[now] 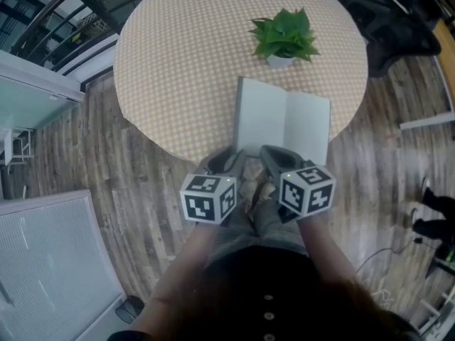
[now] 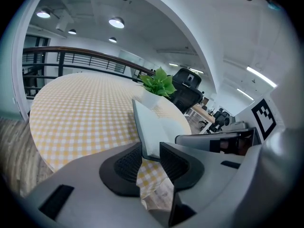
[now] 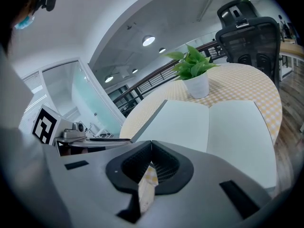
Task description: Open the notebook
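In the head view, the notebook (image 1: pixel 298 123) lies open on the near right part of the round checked table (image 1: pixel 185 62), with its left cover raised off the cloth. A potted plant (image 1: pixel 284 38) stands just beyond it. The left gripper (image 1: pixel 229 160) and right gripper (image 1: pixel 276 156) sit side by side at the notebook's near left corner.

In the left gripper view, the left gripper's jaws stand apart. The raised cover's near edge sits between them, and a gap shows beside the left pad.

In the right gripper view, the right gripper's jaws meet at their tips and clamp nothing. The blank pages spread out beyond them, with the plant at the far end.
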{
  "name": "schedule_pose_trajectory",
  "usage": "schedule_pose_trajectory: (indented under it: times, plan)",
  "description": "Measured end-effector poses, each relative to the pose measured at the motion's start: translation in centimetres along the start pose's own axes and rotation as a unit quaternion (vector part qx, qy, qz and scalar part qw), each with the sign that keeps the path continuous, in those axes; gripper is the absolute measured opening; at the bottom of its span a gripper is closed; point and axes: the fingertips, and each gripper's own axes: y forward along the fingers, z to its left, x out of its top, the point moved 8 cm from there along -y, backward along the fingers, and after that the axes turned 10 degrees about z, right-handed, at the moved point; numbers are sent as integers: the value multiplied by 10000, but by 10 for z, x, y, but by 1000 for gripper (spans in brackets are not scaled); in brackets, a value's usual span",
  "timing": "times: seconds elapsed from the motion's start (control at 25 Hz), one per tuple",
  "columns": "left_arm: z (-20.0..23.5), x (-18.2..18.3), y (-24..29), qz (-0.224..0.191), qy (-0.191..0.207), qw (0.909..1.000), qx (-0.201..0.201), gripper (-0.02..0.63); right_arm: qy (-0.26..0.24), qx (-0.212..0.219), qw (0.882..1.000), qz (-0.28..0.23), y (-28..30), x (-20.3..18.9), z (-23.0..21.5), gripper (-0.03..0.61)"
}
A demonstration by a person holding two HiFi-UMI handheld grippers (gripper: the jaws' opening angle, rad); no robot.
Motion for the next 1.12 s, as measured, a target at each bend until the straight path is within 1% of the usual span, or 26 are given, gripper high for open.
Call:
schedule_pose_trajectory:
  times: [0.08, 0.28, 0.72, 1.0, 1.12]
  plan:
    - [1, -2, 1, 32, -32, 10000, -2, 129, 16, -5, 10000, -6, 0, 0, 1, 11]
    - [5, -5, 4, 87, -123, 9999, 66, 164, -6, 41, 10000, 43, 0, -2, 1, 11]
    - [8, -9, 5, 155, -211, 9994, 236, 190, 63, -60, 10000, 22, -5, -6, -7, 11]
    - [5, -4, 1, 6, -150, 9995, 265, 192, 78, -80, 9999, -33, -7, -5, -8, 11]
    - [0, 1, -3, -101, -108, 9997, 202, 192, 55, -82, 9999, -76, -11, -4, -8, 11]
